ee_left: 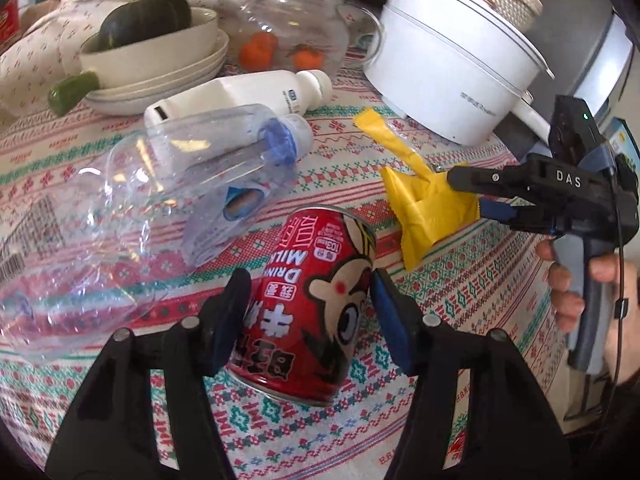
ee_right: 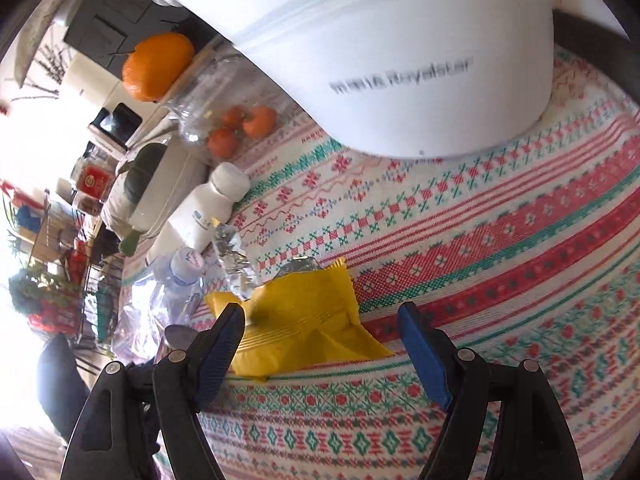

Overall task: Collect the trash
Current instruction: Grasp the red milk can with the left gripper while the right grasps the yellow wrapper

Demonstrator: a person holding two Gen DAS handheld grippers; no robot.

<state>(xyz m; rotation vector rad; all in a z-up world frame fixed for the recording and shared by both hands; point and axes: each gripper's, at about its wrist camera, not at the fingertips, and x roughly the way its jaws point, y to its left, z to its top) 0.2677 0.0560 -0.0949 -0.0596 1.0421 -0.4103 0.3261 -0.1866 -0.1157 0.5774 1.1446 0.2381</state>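
Note:
A red milk-drink can point(ee_left: 316, 312) lies on its side on the patterned tablecloth point(ee_left: 460, 280). My left gripper point(ee_left: 310, 294) straddles it with both pads against its sides. A yellow snack wrapper point(ee_left: 428, 208) lies to the can's right; it also shows in the right wrist view point(ee_right: 304, 320). My right gripper point(ee_right: 322, 320) is open with the wrapper between its fingers; seen from the left wrist view point(ee_left: 466, 196), its fingers reach over the wrapper. Clear crushed plastic bottles point(ee_left: 192, 184) and a white bottle point(ee_left: 240, 96) lie to the left.
A white electric pot point(ee_left: 452, 64) stands just behind the wrapper and looms large in the right wrist view point(ee_right: 380, 60). A glass jar point(ee_left: 296, 28) with small oranges, stacked bowls point(ee_left: 160, 60) holding a dark squash, and a cucumber point(ee_left: 72, 92) stand at the back left.

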